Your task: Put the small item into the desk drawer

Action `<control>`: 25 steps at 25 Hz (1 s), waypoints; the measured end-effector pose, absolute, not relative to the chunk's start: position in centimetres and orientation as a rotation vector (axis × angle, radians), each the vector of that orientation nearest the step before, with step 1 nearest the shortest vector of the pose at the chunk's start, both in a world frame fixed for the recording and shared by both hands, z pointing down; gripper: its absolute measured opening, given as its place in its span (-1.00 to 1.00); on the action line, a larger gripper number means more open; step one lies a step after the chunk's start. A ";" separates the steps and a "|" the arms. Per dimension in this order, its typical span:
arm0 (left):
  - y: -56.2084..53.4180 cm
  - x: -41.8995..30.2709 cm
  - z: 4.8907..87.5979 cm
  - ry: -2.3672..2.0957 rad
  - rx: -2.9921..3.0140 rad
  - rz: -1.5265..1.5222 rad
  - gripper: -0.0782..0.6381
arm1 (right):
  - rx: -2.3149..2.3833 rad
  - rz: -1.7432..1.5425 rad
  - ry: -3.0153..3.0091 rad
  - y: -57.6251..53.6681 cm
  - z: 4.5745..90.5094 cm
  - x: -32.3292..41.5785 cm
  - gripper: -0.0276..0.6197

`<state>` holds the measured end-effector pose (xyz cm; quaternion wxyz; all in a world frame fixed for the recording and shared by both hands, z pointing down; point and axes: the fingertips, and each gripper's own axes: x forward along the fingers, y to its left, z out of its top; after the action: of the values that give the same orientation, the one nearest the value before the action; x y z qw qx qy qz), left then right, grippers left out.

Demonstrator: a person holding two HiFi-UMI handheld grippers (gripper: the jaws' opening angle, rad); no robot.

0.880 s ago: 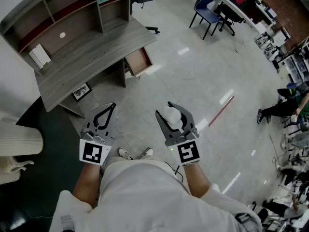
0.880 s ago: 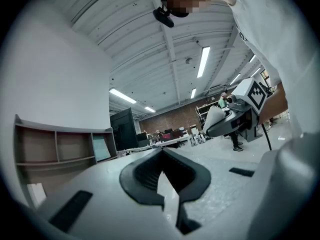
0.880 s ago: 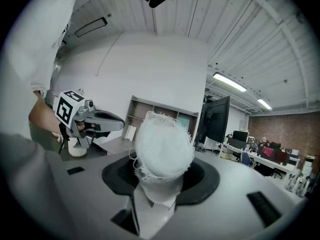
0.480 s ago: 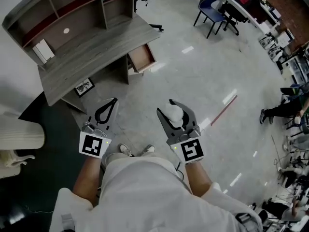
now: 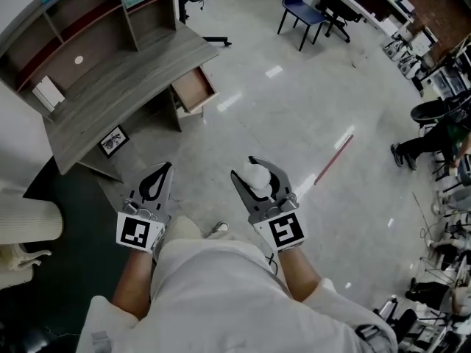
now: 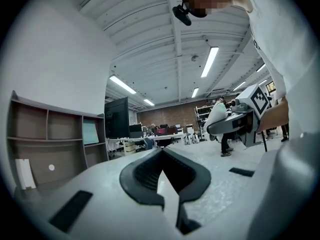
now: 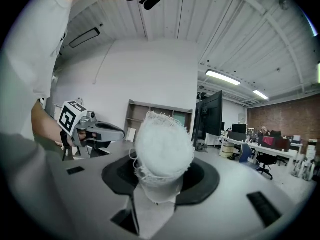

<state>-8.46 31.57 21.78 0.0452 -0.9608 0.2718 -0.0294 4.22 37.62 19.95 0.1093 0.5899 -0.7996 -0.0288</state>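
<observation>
Between the jaws of our right hand-held gripper (image 5: 251,169): we hold the small white rounded item in a frayed mesh sleeve (image 7: 162,145). The jaws stand wide and press on its two sides.
Left hand-held gripper (image 5: 163,169): clenched on nothing, tips together, level beside the right one.
Way to the goal: the open wooden drawer (image 5: 193,88) lies ahead of the right gripper and to its left in the head view, well apart from it across bare grey floor (image 5: 294,116).
Drawer's long axis: it sticks out from the right end of the grey wooden desk (image 5: 125,79), running towards the open floor, so we judge the reach should come in from that side.
Nearer hand: the two are about equally far, the left slightly closer, but the right carries the load.
Item's look: pale, egg-like and netted. We judge it soft and light, likely to give under the pads.
</observation>
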 end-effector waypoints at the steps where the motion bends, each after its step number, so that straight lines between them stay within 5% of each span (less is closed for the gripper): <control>1: 31.7 -8.0 21.9 0.819 -2.939 -0.100 -0.77 | 1.737 -0.075 -2.349 37.7 20.2 4.8 -0.37; 25: 4.4 -2.5 28.0 0.805 -3.120 -0.130 -0.77 | 1.656 0.139 -2.225 12.9 24.1 10.9 -0.37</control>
<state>-2.46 4.41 28.02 -0.0415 -0.9667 0.2494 -0.0402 10.85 12.91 24.06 0.1811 0.5865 -0.7879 0.0493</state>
